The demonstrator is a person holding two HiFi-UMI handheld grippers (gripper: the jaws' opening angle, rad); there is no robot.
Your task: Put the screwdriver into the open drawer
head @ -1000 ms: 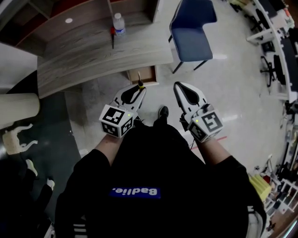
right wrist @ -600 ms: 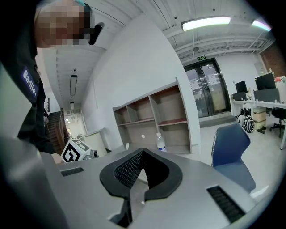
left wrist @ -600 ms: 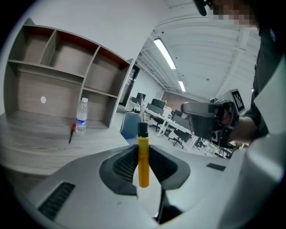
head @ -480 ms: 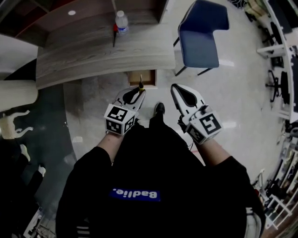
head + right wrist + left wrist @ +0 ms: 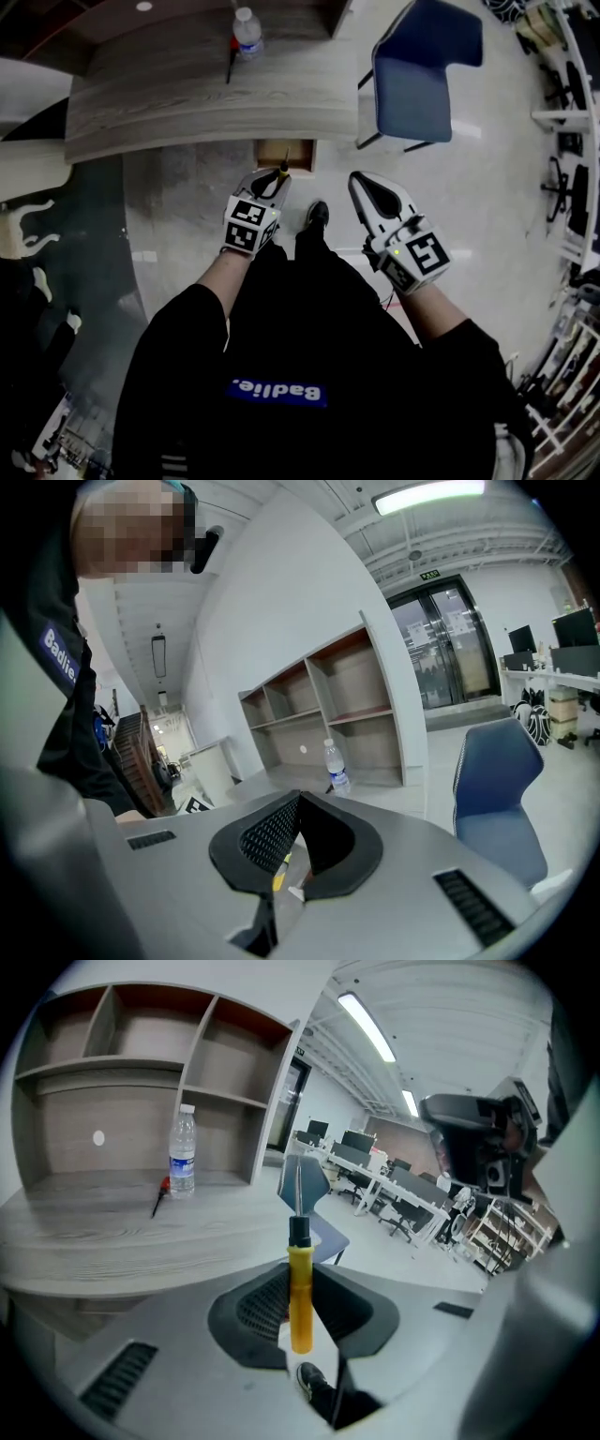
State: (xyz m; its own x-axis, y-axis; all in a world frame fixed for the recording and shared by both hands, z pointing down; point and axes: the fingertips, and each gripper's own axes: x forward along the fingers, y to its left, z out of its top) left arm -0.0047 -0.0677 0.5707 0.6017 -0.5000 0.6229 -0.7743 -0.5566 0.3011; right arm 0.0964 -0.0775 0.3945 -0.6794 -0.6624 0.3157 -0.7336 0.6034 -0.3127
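Note:
My left gripper (image 5: pixel 277 177) is shut on a screwdriver (image 5: pixel 282 170) with a yellow handle, just in front of the open wooden drawer (image 5: pixel 289 151) under the desk's front edge. In the left gripper view the yellow handle (image 5: pixel 300 1302) stands upright between the jaws of the left gripper (image 5: pixel 300 1267), its black collar and metal shaft pointing up and away. My right gripper (image 5: pixel 358 178) hangs to the right over the floor, shut with nothing in it. The right gripper view shows the right gripper (image 5: pixel 298 797) with its pads meeting at the tip.
The grey wooden desk (image 5: pixel 187 103) carries a water bottle (image 5: pixel 247 28) and a red-handled tool (image 5: pixel 229 64) in front of open shelves (image 5: pixel 141 1072). A blue chair (image 5: pixel 422 75) stands to the right. My shoe (image 5: pixel 318 216) is on the floor below the drawer.
Both grippers have come down. The left one, still holding the screwdriver, has moved closer to the open drawer and tilted further down. The right one shifted only a little.

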